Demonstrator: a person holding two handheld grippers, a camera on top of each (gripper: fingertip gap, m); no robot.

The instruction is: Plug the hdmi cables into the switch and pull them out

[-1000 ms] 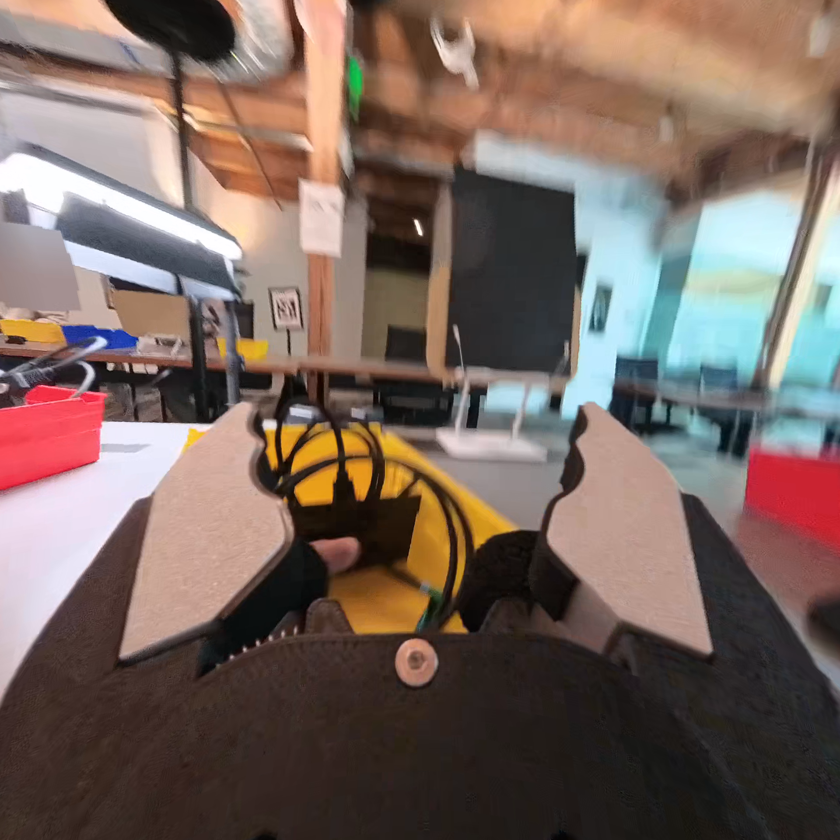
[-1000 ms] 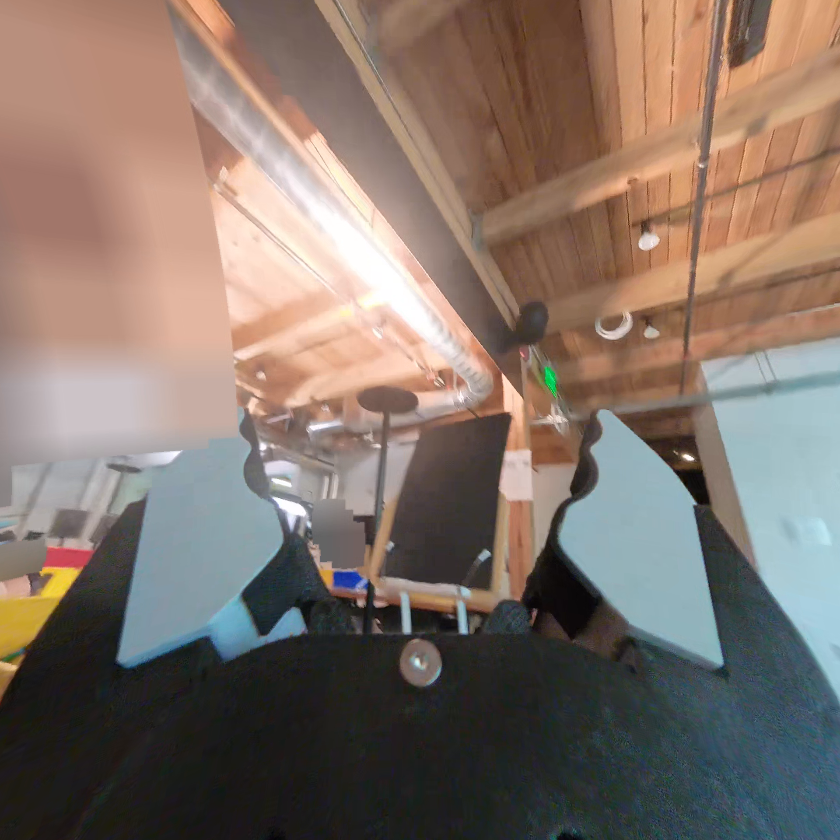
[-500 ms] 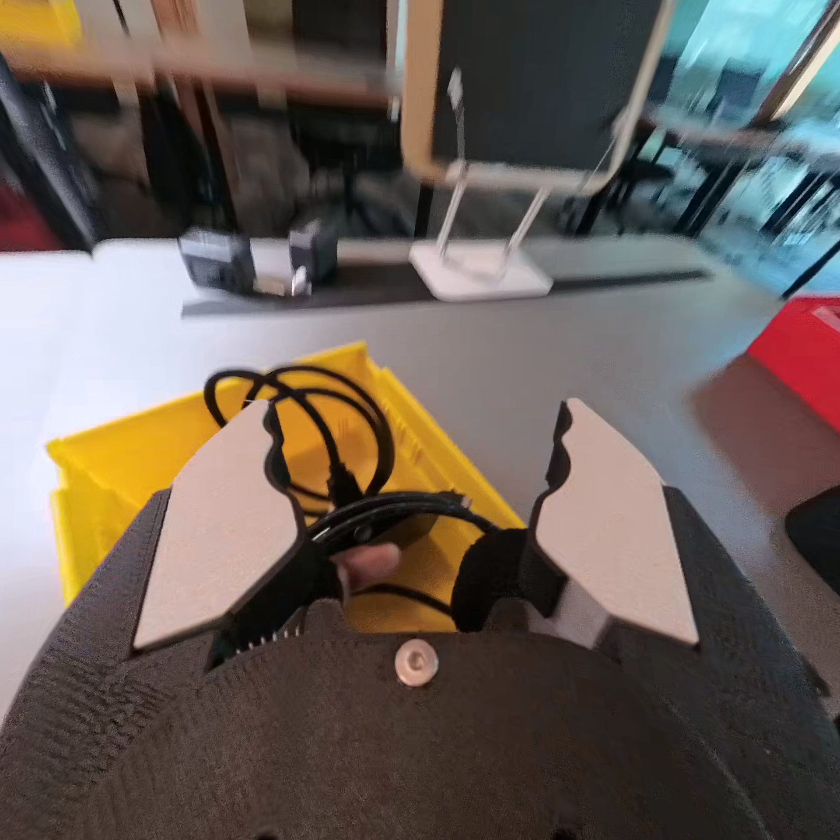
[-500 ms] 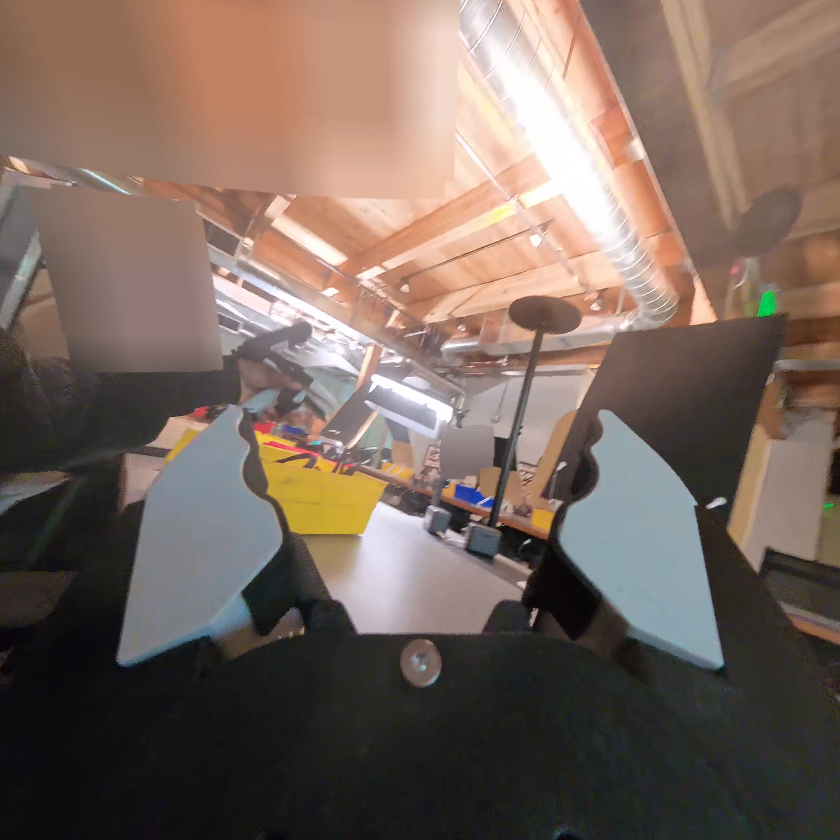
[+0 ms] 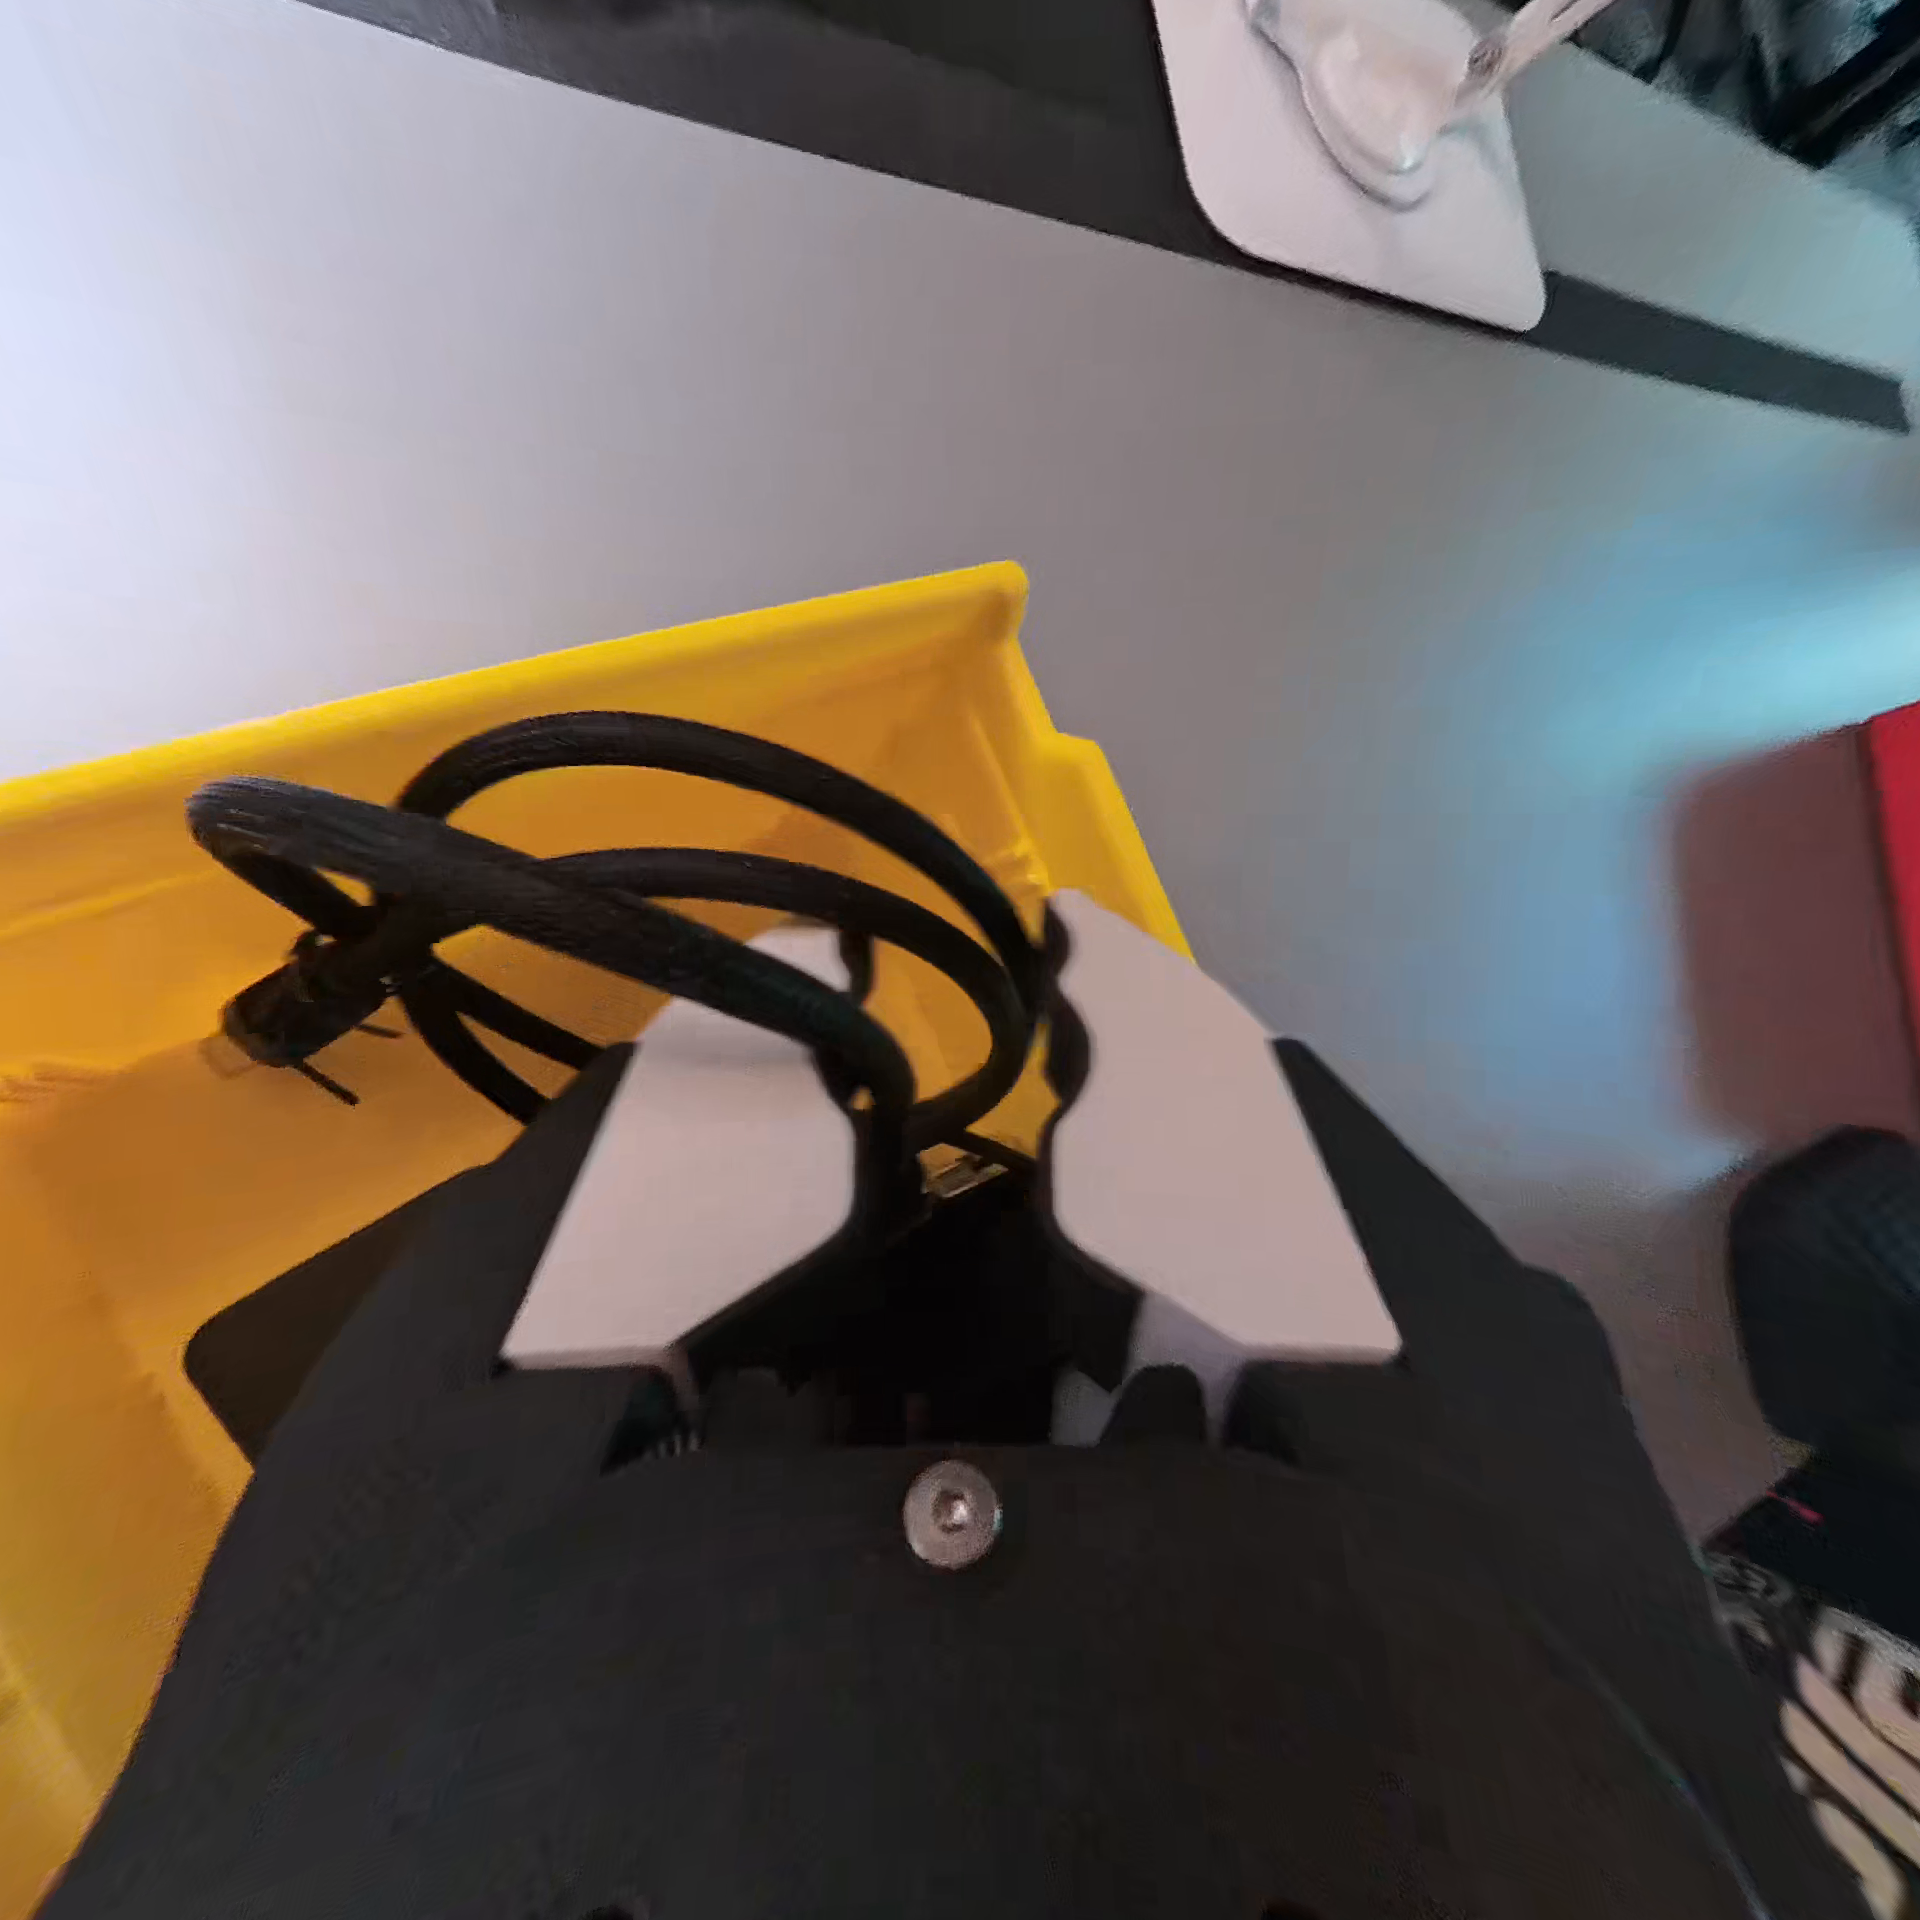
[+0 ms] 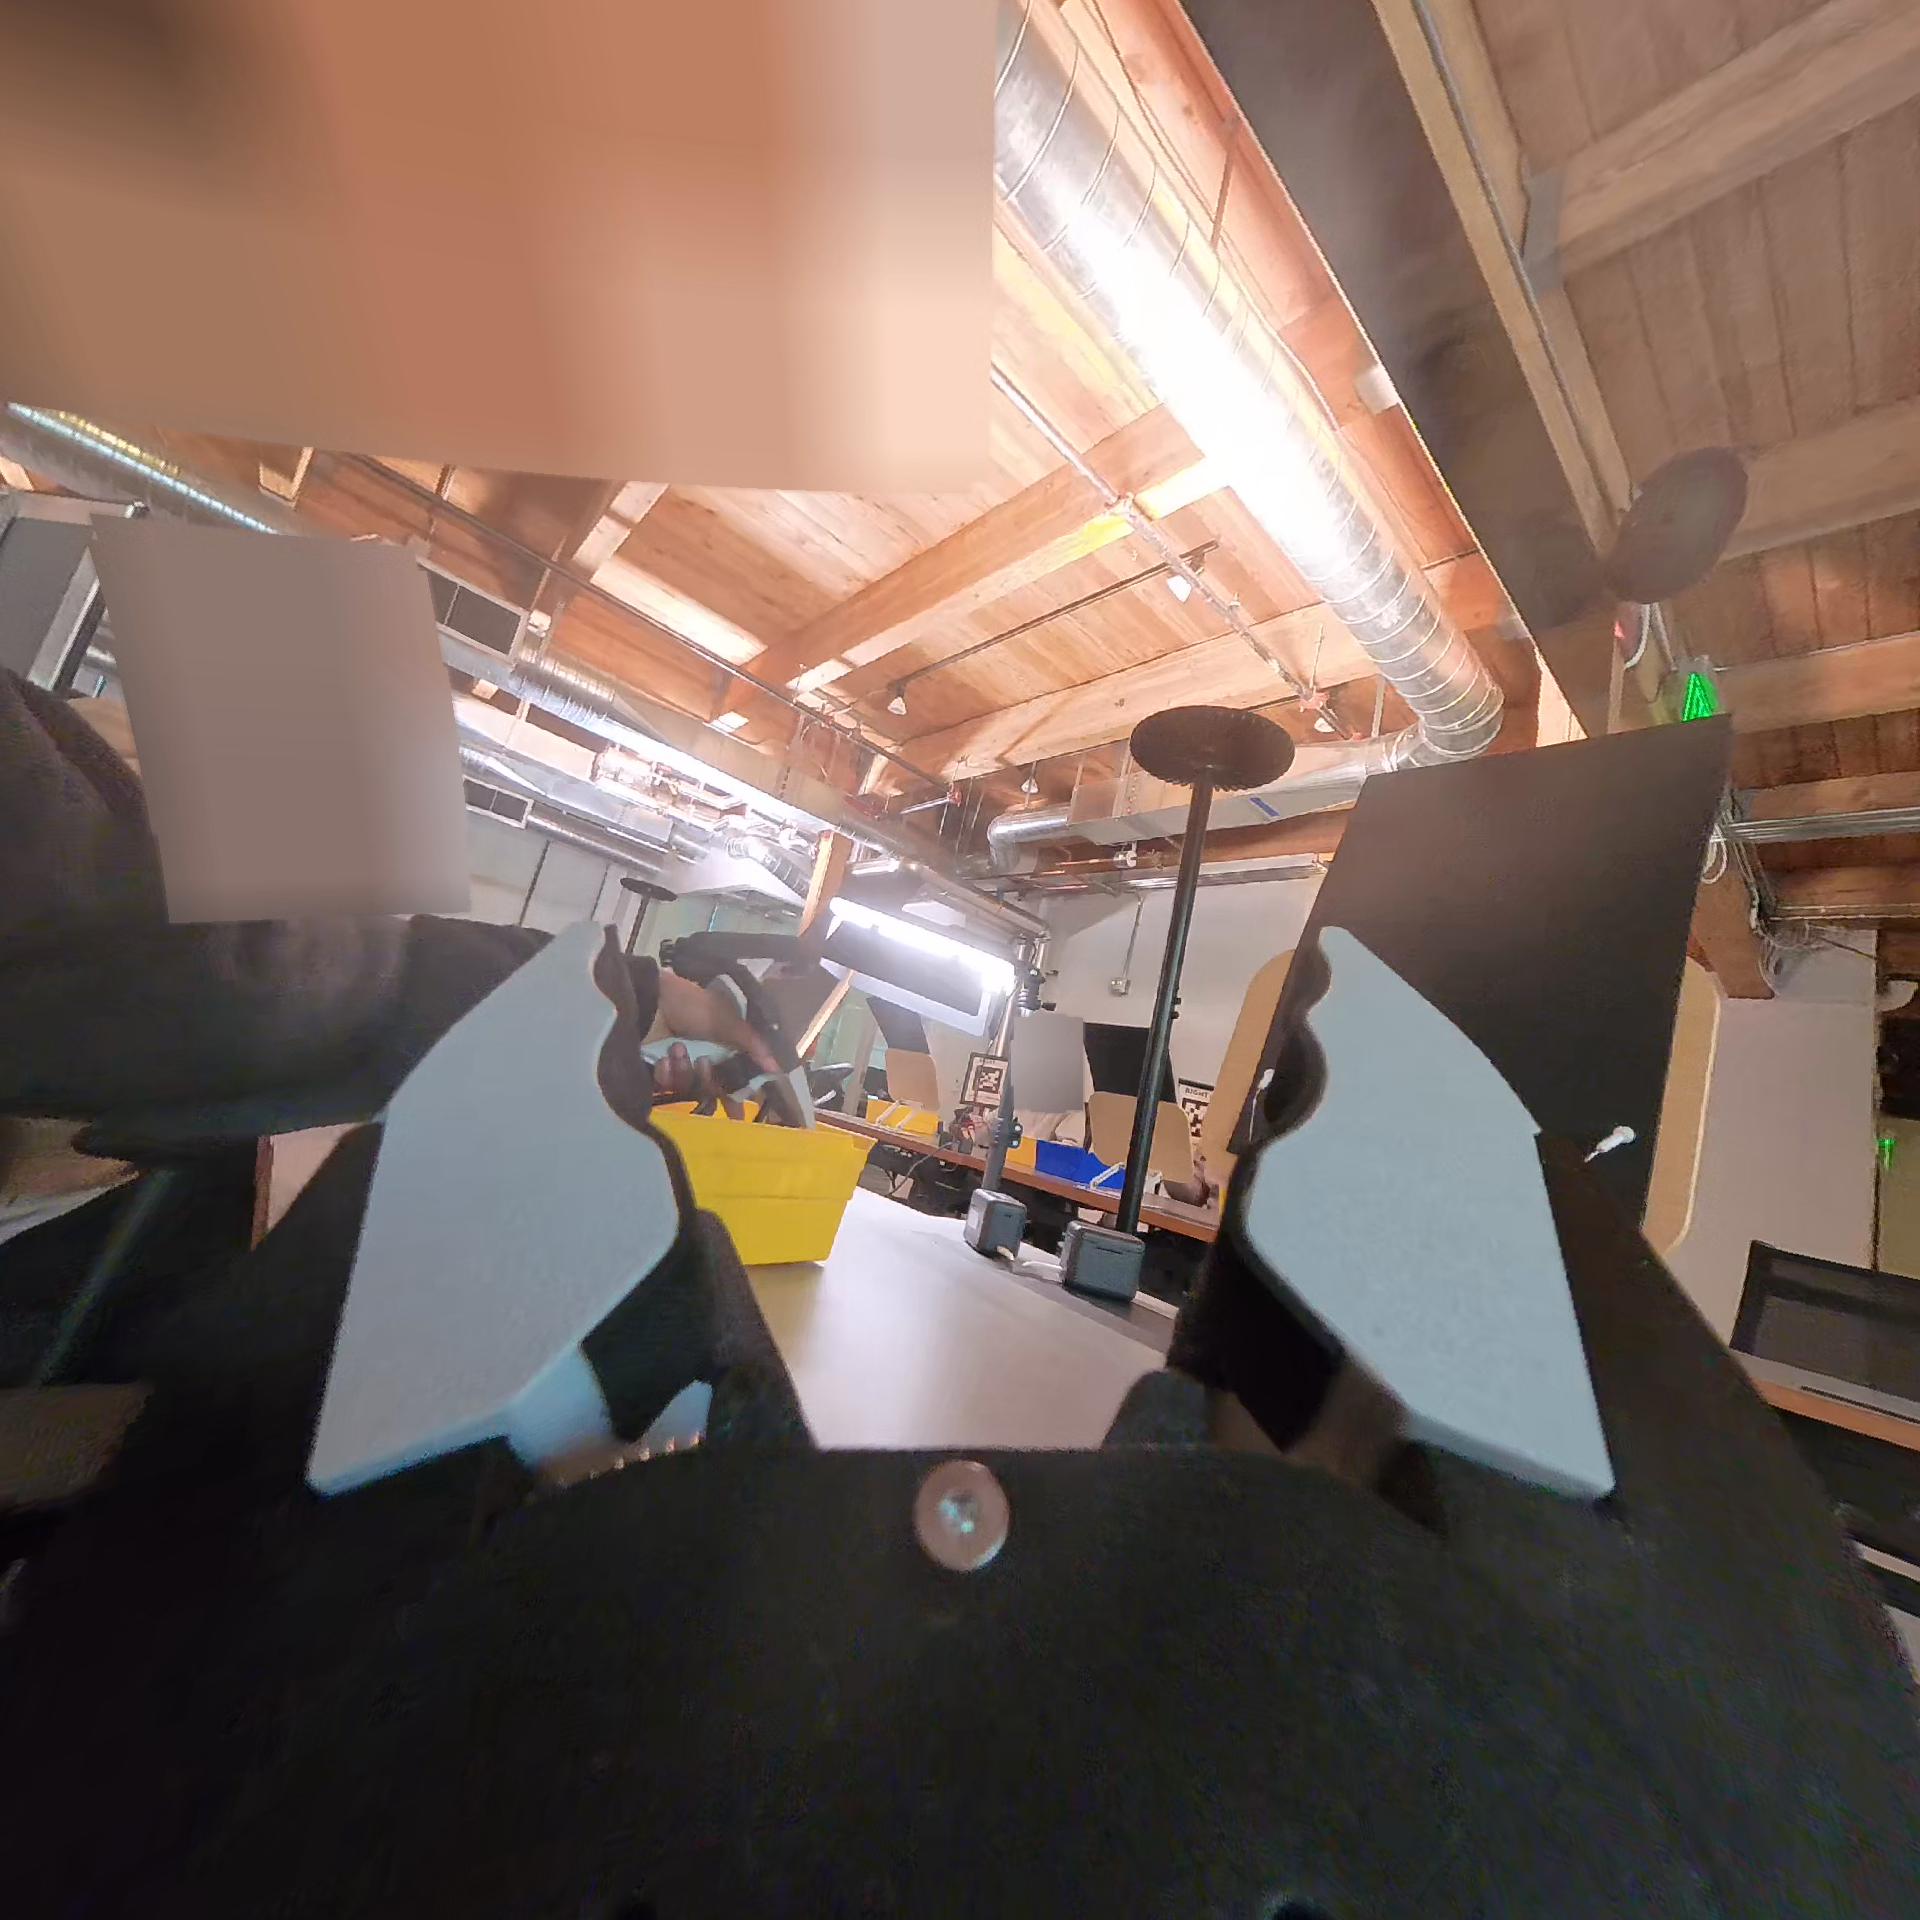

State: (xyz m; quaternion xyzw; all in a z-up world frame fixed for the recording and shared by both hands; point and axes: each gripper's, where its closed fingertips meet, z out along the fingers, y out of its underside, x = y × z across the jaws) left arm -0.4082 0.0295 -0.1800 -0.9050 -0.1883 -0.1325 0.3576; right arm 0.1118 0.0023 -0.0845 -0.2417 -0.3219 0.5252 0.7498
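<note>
The left claw (image 5: 940, 997), spread half a second ago, has dipped into the yellow bin (image 5: 727, 665) on the desk (image 5: 520, 364) and narrowed around the black hdmi cables (image 5: 644, 914), apparently pinching them for lifting, while the right claw (image 6: 956, 1049) hangs spread and empty.

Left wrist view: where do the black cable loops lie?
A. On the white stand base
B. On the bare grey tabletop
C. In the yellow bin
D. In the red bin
C: the black cable loops curl inside the yellow bin, just ahead of the left gripper, whose fingers have narrowed around the cables and the dark switch below them.
</note>
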